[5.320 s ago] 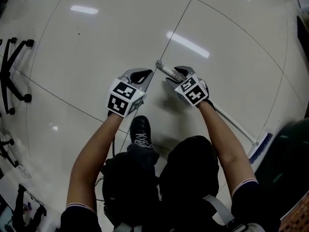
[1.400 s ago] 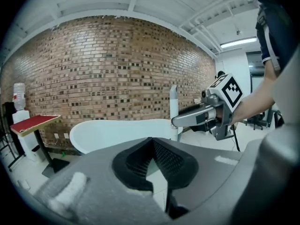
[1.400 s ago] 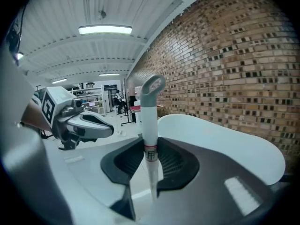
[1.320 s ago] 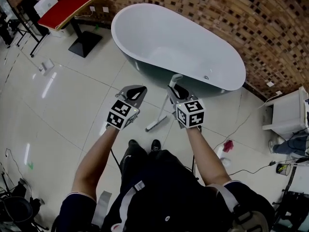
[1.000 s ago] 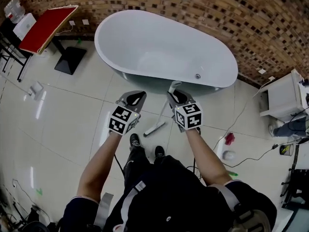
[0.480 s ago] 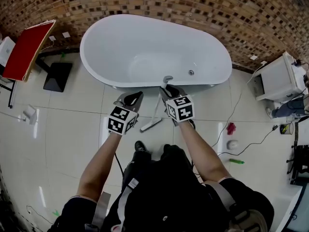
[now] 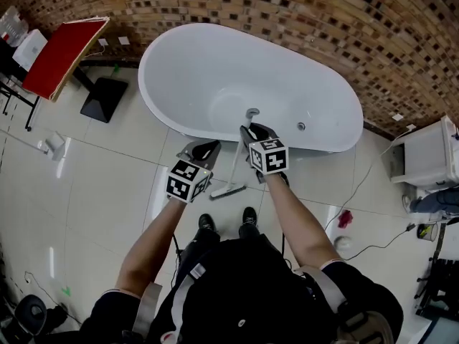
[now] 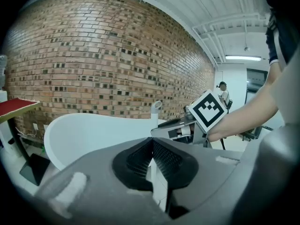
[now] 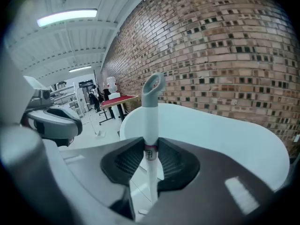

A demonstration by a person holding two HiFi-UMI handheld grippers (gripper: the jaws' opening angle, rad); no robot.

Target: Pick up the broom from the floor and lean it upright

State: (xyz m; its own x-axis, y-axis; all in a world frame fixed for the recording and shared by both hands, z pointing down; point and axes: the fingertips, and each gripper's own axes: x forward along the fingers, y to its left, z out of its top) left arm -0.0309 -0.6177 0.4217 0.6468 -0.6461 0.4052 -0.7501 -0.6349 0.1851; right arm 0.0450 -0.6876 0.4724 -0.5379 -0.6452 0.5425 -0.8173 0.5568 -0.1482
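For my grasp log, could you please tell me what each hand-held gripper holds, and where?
The right hand-held gripper clamps the broom on its handle's upper part, just below the hanging loop; the left hand-held gripper holds nothing.

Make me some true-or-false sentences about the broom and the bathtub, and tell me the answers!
1. The right gripper is clamped on the broom handle. True.
2. The broom lies flat on the floor. False: it stands upright next to the bathtub.
3. The left gripper holds the broom too. False: it is shut on nothing.
4. The bathtub sits in front of a brick wall. True.
5. The table is blue. False: its top is red.
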